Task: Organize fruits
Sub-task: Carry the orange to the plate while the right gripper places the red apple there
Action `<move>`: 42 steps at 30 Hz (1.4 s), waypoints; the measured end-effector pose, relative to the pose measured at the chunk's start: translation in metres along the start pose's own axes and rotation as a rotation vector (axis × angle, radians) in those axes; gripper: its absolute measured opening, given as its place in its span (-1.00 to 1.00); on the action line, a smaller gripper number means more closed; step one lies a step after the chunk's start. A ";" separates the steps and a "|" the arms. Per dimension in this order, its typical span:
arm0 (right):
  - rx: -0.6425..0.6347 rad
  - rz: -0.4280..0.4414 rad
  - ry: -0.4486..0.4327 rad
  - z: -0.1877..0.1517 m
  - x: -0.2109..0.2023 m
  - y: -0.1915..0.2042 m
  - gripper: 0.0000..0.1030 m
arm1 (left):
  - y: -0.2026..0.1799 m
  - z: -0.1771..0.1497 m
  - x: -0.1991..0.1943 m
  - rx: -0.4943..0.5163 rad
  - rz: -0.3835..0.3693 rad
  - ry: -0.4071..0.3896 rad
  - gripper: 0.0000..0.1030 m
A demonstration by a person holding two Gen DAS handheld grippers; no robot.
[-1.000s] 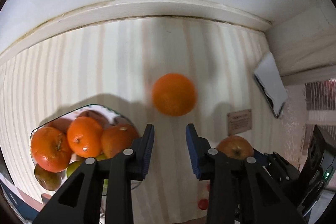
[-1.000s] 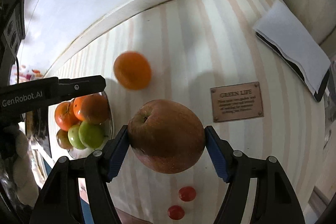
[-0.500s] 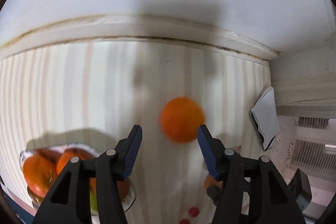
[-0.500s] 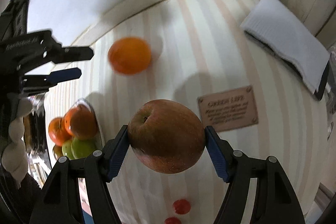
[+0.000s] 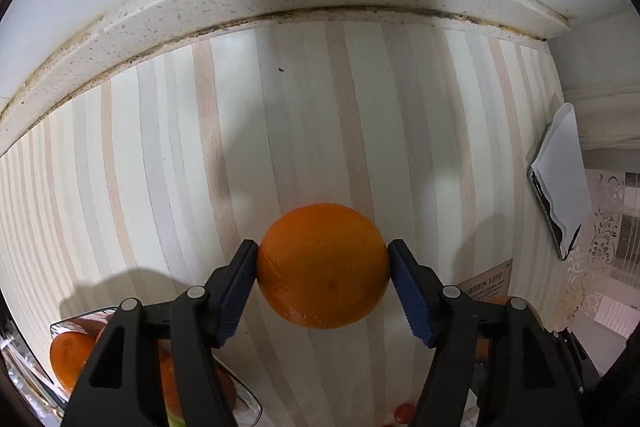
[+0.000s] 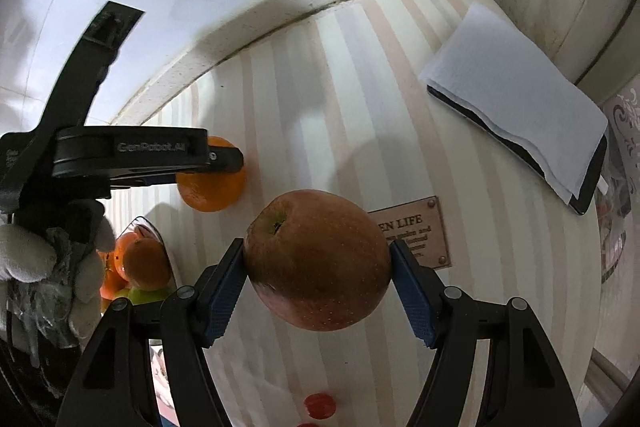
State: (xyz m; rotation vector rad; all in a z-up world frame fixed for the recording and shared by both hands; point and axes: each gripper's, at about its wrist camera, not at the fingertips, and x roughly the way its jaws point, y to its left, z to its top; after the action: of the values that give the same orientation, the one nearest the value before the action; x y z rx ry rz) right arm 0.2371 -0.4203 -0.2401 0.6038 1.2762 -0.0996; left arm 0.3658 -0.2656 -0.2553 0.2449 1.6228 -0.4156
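At the far left a glass bowl (image 5: 248, 401) holds oranges and green fruit. The left gripper (image 5: 323, 261) points down over the striped table (image 5: 168, 167), its jaws opening around a lone orange (image 5: 322, 265) that sits between the pads. To the right, the right gripper (image 6: 317, 259) clamps a red apple (image 6: 317, 259) above the table.

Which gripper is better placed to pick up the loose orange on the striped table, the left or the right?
Left. The left gripper straddles the orange on the table, its jaws opening, pads not clearly pressing. The right gripper is already shut on the apple.
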 end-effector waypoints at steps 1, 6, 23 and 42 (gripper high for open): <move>0.001 -0.002 0.003 0.000 0.001 -0.001 0.42 | 0.001 -0.002 -0.002 -0.010 0.000 -0.008 0.23; -0.013 0.004 0.007 -0.001 0.001 0.004 0.42 | 0.011 -0.022 -0.033 -0.030 -0.023 -0.090 0.22; -0.234 0.196 0.053 -0.052 -0.027 0.125 0.42 | 0.137 -0.146 -0.162 -0.263 -0.153 -0.318 0.22; -0.428 0.201 0.158 -0.126 0.037 0.265 0.42 | 0.295 -0.168 -0.106 -0.416 -0.035 -0.211 0.22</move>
State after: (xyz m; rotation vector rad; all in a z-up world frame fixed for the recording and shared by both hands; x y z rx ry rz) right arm 0.2435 -0.1279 -0.1971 0.3702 1.3303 0.3860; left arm 0.3404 0.0804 -0.1768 -0.1380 1.4676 -0.1182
